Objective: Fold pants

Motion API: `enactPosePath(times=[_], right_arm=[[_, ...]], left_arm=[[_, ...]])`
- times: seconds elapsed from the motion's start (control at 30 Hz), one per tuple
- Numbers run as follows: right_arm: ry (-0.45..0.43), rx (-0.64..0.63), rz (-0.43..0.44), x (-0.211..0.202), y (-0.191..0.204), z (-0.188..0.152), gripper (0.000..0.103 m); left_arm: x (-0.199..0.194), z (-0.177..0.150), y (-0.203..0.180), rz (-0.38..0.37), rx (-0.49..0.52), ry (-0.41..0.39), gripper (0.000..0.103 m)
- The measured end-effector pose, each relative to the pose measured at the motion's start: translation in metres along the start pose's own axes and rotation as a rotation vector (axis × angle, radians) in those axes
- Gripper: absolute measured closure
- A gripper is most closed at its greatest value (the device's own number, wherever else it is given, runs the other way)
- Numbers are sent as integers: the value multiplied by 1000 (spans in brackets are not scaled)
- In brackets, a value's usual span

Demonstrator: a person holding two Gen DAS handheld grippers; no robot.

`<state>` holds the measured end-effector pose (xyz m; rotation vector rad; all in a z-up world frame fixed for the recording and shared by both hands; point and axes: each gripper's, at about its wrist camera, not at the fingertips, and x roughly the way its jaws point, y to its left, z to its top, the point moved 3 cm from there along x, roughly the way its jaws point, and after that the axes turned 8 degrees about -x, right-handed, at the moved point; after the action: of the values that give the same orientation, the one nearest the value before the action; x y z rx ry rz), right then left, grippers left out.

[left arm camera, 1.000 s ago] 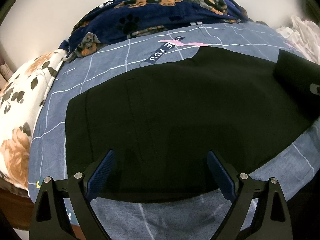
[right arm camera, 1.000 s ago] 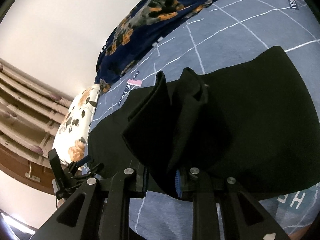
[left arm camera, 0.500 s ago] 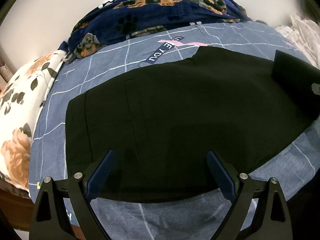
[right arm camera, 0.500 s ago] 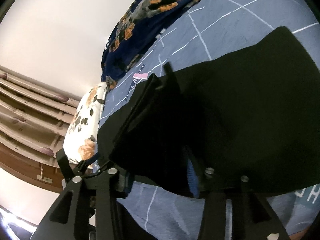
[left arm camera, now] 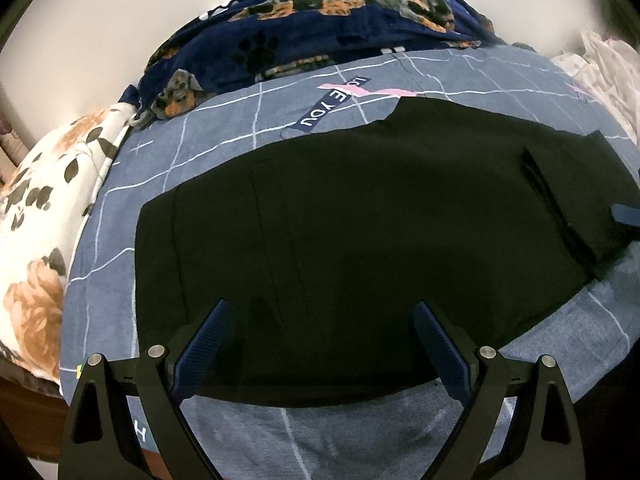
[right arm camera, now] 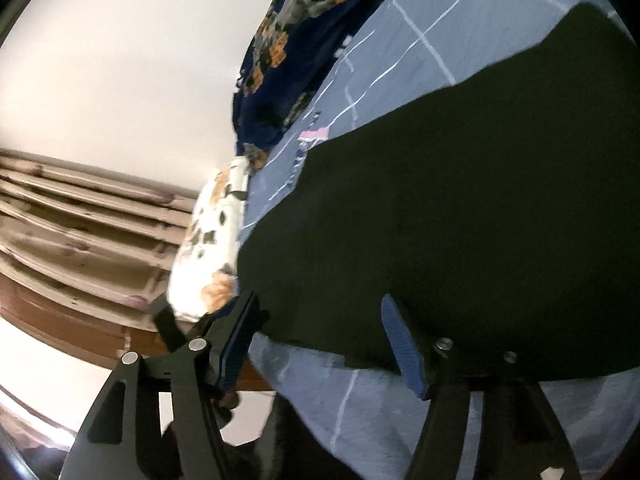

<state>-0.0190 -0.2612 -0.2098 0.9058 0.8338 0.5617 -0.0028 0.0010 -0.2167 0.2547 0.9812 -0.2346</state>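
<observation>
Black pants point(left arm camera: 360, 240) flat on the bedsheet point(left arm camera: 224, 148); left gripper point(left arm camera: 320, 340) fingers spread, right gripper point(right arm camera: 320, 344) fingers just opening, both empty.

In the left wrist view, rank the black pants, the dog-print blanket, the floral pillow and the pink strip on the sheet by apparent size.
1. black pants
2. dog-print blanket
3. floral pillow, near the fisheye edge, so unsure against the blanket
4. pink strip

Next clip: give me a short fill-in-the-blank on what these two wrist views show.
1. The pants are coloured ____.
2. They lie on a blue sheet crossed by ____ lines.
3. Words printed on the sheet read "____ YOU".
4. The left gripper has ____ between its fingers.

Missing: black; white; LOVE; nothing
</observation>
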Motion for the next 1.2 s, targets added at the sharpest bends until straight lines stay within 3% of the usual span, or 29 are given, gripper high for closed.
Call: enactPosePath(times=[0.17,0.23,0.37,0.5,0.63,0.7,0.77,1.0,1.2], right_arm=[[19,-2,4,0,2,0,37],[-19,-52,-20,-21,9,12,37],[-207,-72,-66,-101,5,41,37],[-331,-4,-135,-171,-24,33,37],[-385,104,-32,-188,-43,8,43],[-307,168,45,-158,-45,-3,49],[-213,187,70,-126,-40,-12,54],[-33,131,94,-54,-12,-24,54],[6,95,104,-38,-6,-25,54]], left_arm=[[-10,6,4,-7,-26,-32,10],[-20,8,4,-38,-32,-54,10],[-42,16,-12,-148,-14,-90,10],[-53,22,-37,-301,3,-66,10],[-51,34,-57,-424,-23,-38,10],[-45,41,-63,-557,-87,20,11],[-38,47,-69,-616,-130,64,13],[-5,81,-83,-664,-195,121,14],[21,95,-109,-754,-175,199,17]])
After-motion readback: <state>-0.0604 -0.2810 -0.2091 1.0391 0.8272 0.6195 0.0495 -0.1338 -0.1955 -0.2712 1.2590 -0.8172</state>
